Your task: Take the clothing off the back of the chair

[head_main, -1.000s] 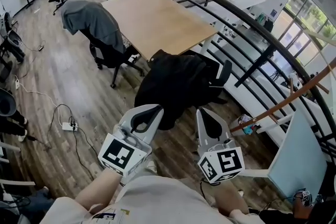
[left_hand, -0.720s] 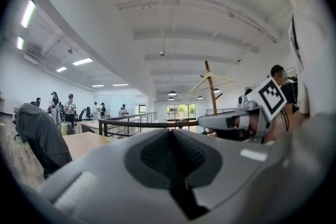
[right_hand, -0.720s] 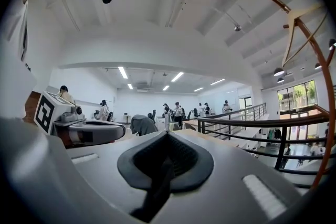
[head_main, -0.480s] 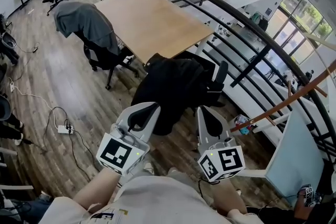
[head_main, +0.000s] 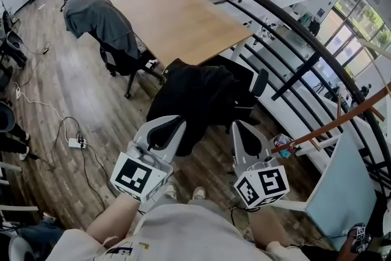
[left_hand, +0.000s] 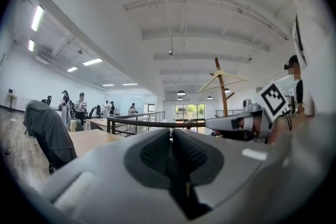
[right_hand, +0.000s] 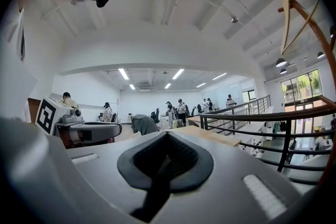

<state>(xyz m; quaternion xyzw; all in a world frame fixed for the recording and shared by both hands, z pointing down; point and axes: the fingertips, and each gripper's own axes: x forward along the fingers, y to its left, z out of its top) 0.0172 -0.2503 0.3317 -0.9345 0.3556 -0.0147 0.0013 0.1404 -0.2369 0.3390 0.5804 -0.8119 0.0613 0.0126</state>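
1. Head view: a black jacket (head_main: 195, 98) hangs over the back of an office chair (head_main: 255, 85) at the near end of a wooden table (head_main: 183, 15); it hides the backrest, and its hem hangs down on the near side
2. The left gripper (head_main: 165, 130) is held level just in front of the jacket's near left edge. From above its tip overlaps the cloth, but no view shows whether they touch
3. In the left gripper view the dark pads (left_hand: 152, 152) are parted by only a thin slit, and nothing is between them. The jaws have just been opening slightly
4. The right gripper (head_main: 247, 134) is level too, to the right of the left one. Its tip is near the jacket's lower right side and the chair seat, and apart from the cloth
5. In the right gripper view its pads (right_hand: 181, 157) meet along their length and hold nothing
6. A second chair farther off on the left carries a grey garment (head_main: 101, 18) over its back
7. A dark curved railing (head_main: 293, 40) runs along the right of the table
8. A white power strip (head_main: 77, 143) with trailing cables lies on the wooden floor (head_main: 55, 88) at the left
9. The person's shoes (head_main: 198, 194) show on the floor between the two grippers
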